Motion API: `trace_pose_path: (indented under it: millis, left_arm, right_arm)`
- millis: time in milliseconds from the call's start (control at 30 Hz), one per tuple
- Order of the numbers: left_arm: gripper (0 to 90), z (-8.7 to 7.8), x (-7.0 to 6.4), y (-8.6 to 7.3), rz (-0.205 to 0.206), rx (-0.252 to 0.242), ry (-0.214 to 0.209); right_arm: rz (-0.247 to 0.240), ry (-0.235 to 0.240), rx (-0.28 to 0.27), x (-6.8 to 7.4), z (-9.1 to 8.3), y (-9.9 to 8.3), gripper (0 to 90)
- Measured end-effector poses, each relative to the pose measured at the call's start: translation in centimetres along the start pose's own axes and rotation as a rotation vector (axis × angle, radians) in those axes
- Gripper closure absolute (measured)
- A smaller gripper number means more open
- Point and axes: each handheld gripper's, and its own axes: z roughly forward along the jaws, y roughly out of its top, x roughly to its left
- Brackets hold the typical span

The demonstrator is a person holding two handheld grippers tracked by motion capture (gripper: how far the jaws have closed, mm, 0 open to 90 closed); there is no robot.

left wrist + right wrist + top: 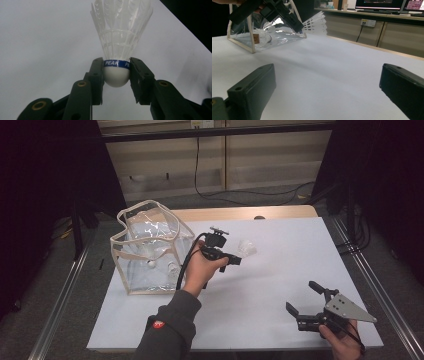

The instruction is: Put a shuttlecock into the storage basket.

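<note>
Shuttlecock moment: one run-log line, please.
left gripper: shut on shuttlecock | right gripper: open, idle | clear bag: on table, shuttlecocks inside

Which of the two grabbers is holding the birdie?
The left gripper: it pinches the shuttlecock by its white cork. The right gripper is open, holding nothing.

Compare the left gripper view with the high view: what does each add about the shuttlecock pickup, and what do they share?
Left gripper view: the blue PEAK band and the jaws closed on the cork base.

High view: the clear bag at the table's left, and the open right gripper near the front right.

Both: the white shuttlecock, held in the left gripper over the white table.
</note>
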Motion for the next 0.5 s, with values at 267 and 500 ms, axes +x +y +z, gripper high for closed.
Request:
trace_pose_path:
  millis: [267, 500]
  left_arm:
    - [65.0, -0.9, 0.3, 0.2, 0.001, 0.011, 0.004]
    - [65.0, -1.4, 0.3, 0.5, -0.004, 0.015, 0.005]
  right_arm:
    - [0.002, 0.002, -0.002, 0.0, 0.0, 0.0, 0.6]
    - [0.002, -0.001, -0.001, 0.0, -0.1, 0.1, 0.6]
